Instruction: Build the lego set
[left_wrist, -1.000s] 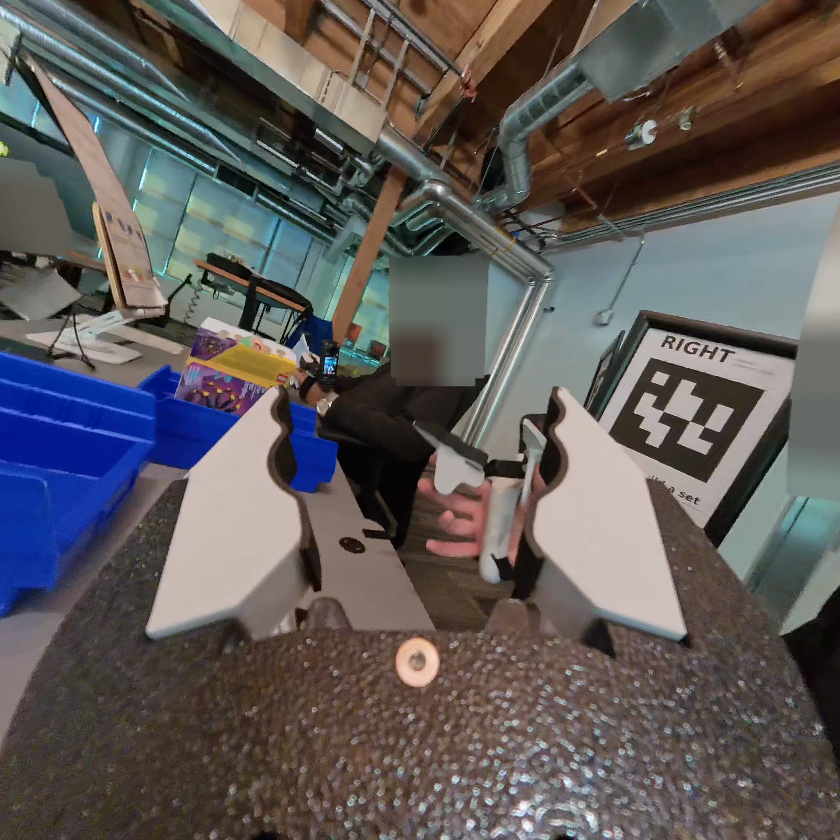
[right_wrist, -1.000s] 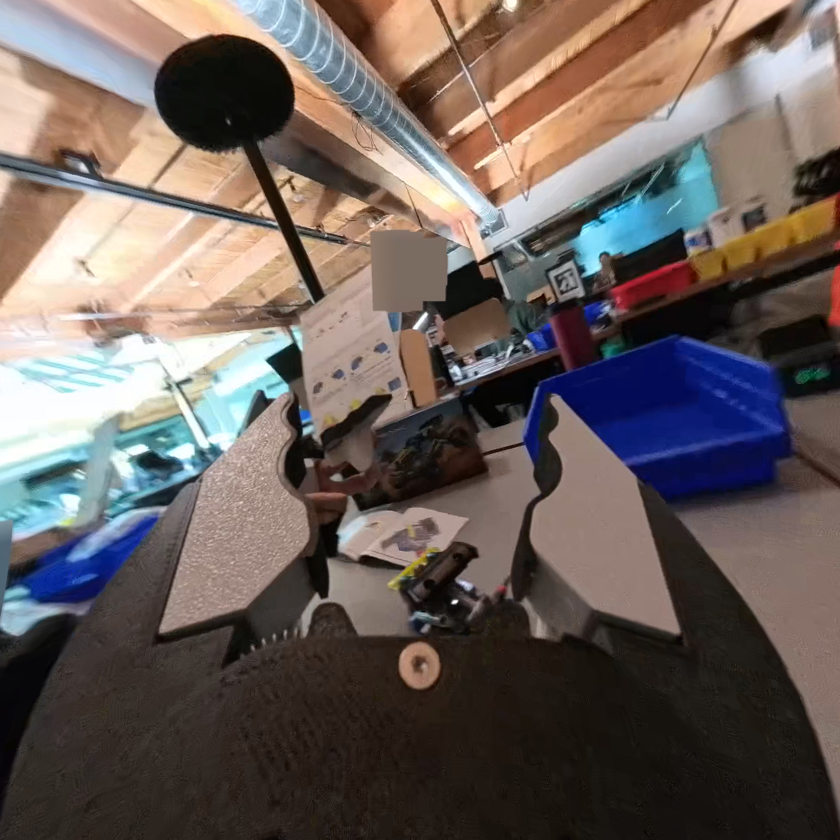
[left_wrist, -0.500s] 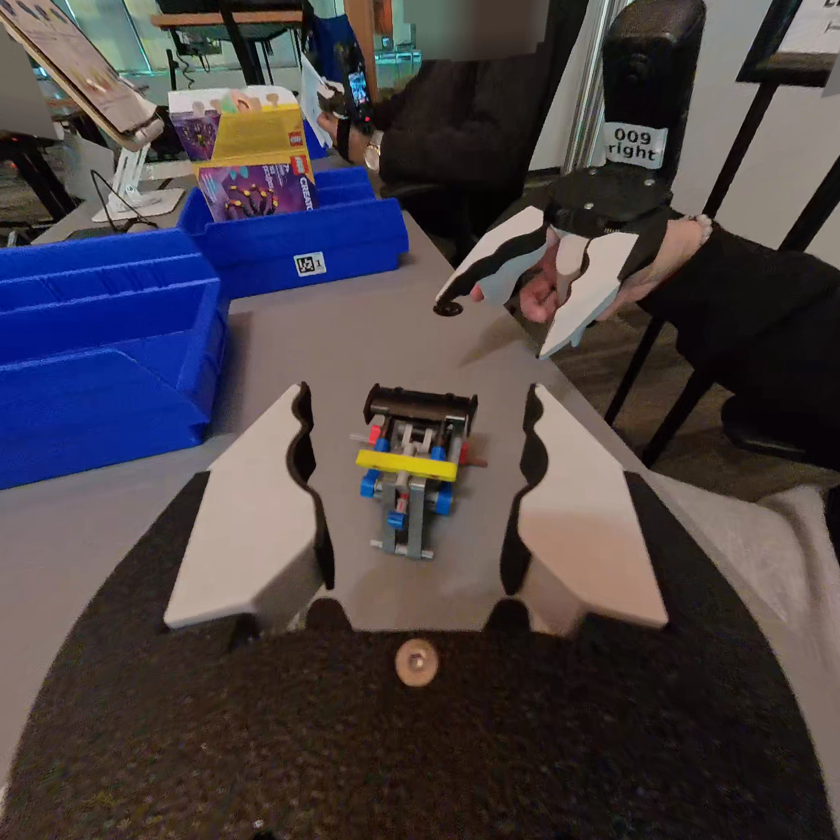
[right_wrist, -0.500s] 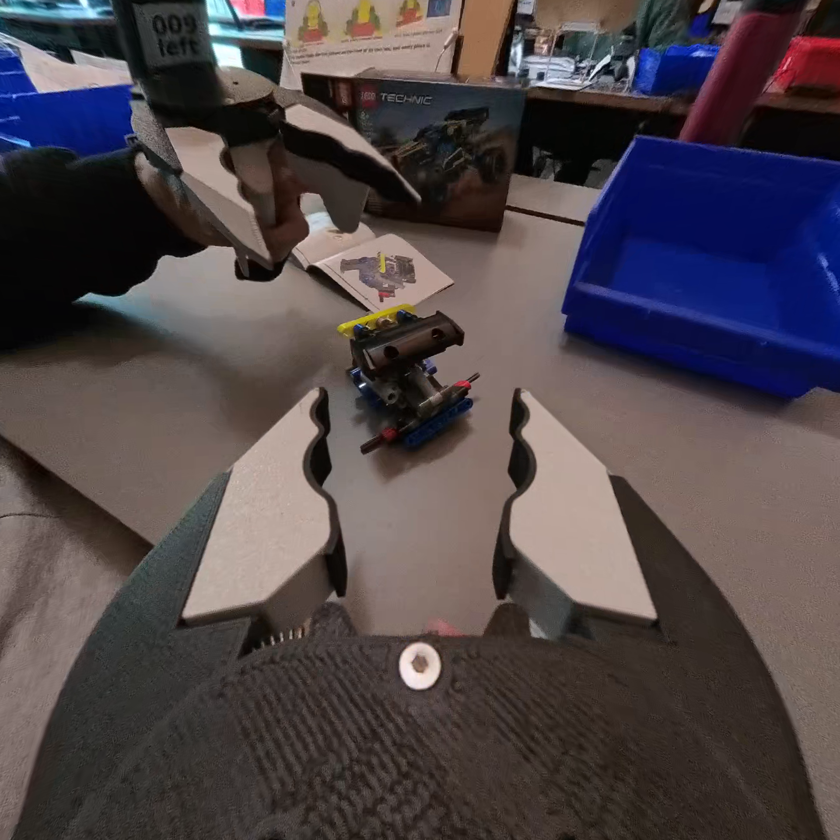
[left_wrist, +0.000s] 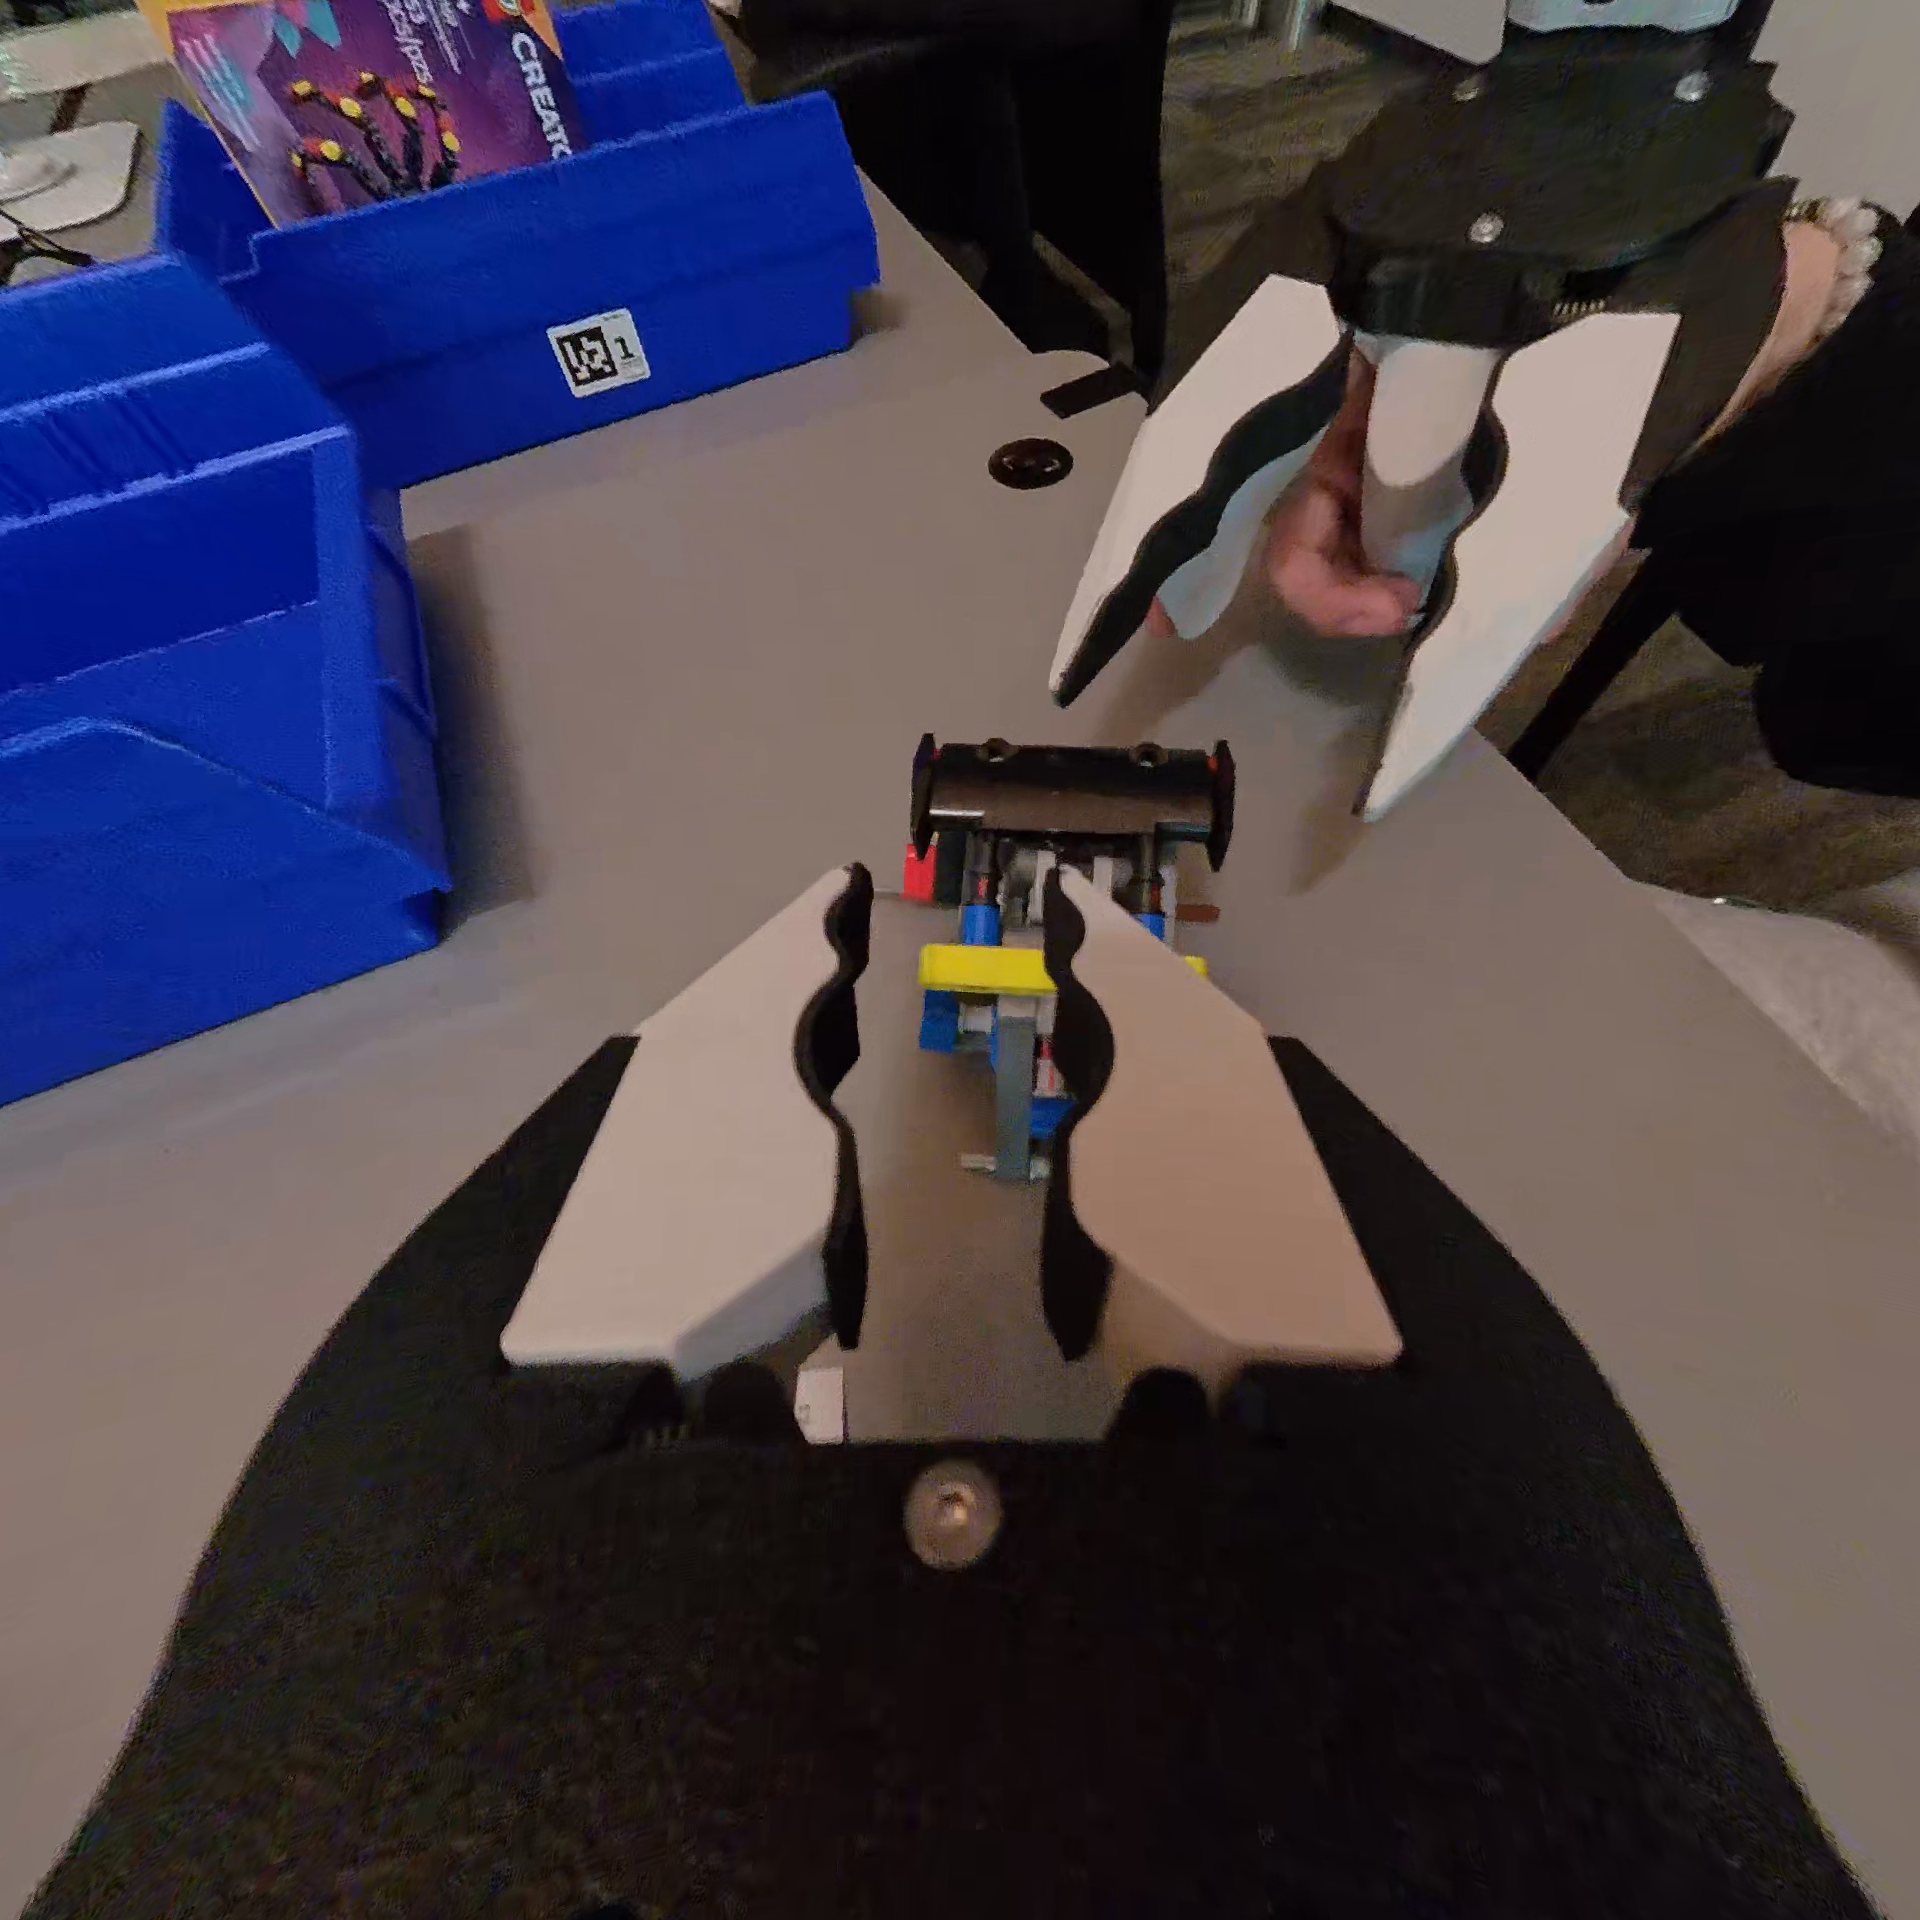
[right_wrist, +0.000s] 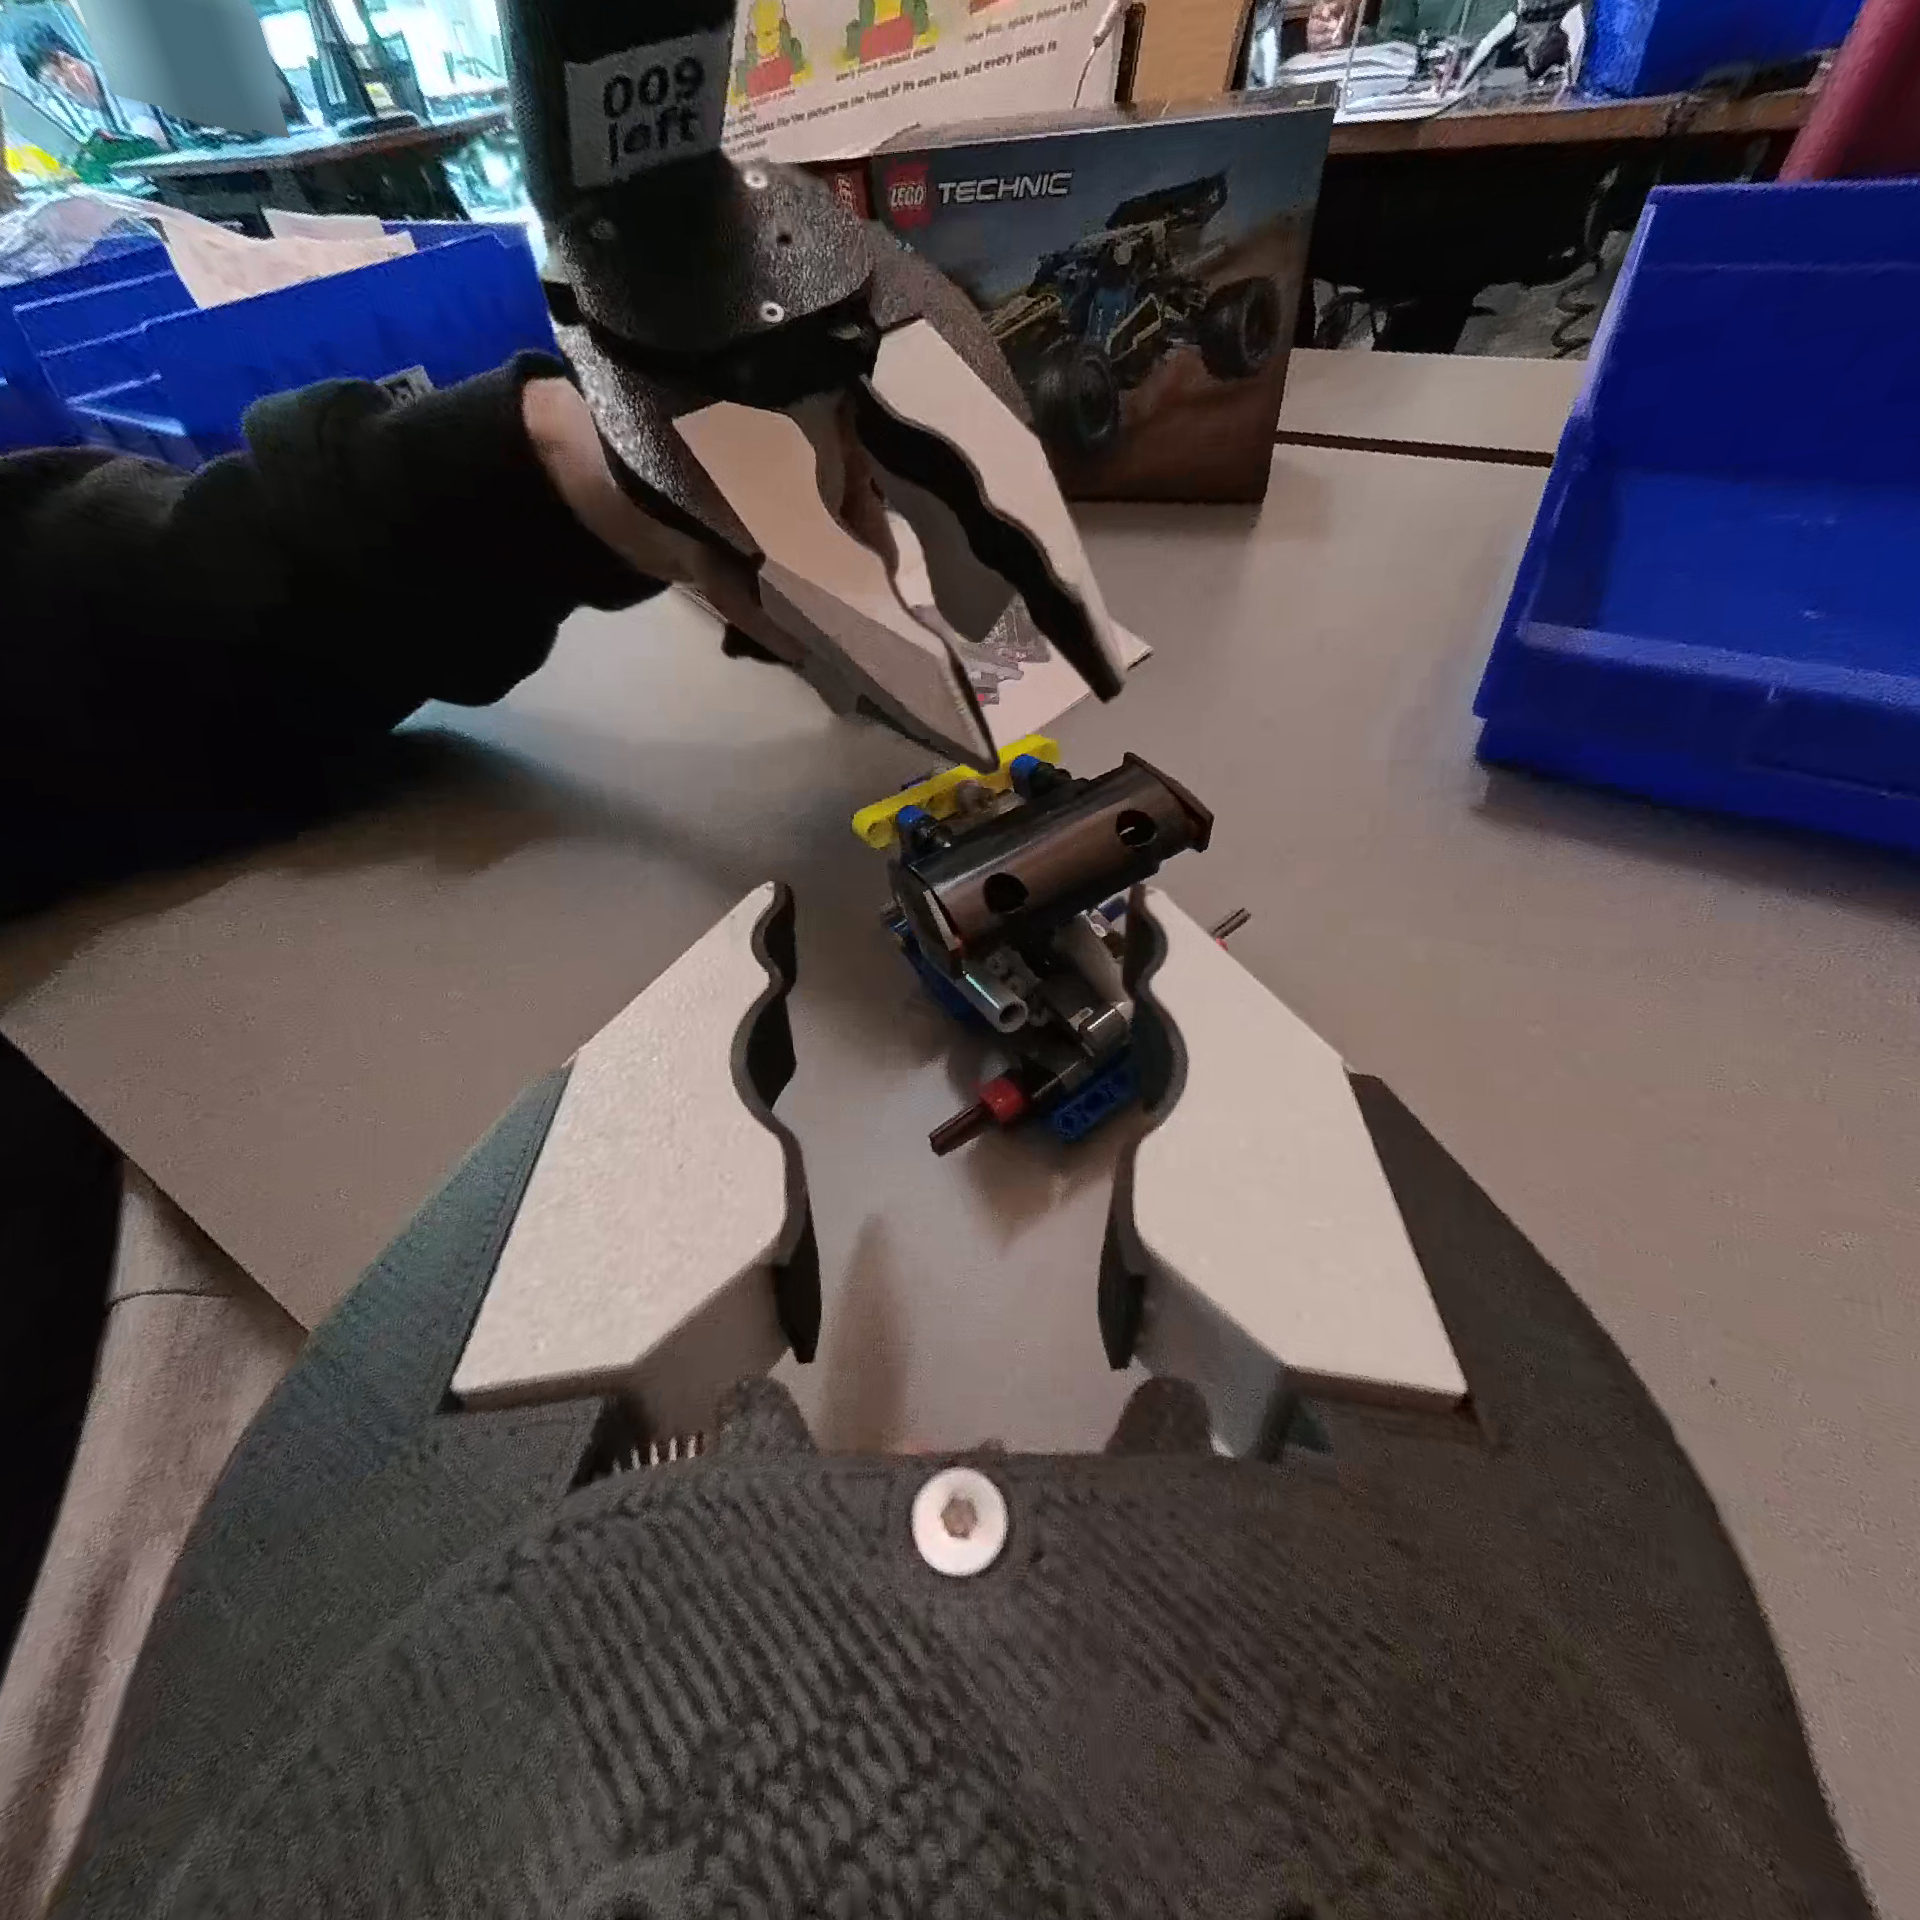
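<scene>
At twelve o'clock from the left gripper (left_wrist: 951, 883), a small black, yellow and blue toy-brick car (left_wrist: 1039, 935) sits on the grey table (left_wrist: 675, 623). Both claws, left and right gripper (right_wrist: 961, 904), stand part open and grip nothing. It looks light, rigid, apt to snap apart; the low chassis seems safest.

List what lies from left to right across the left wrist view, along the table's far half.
Stepped blue bin → blue bin with the purple box → brick-built toy car → right gripper held by a hand.

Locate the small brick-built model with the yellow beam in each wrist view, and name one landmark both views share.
Left wrist view: brick model at centre, on the grey table, partly behind the near gripper's right finger.
Right wrist view: brick model just above centre, between both grippers.
Shared landmark: its black cylinder.
</scene>
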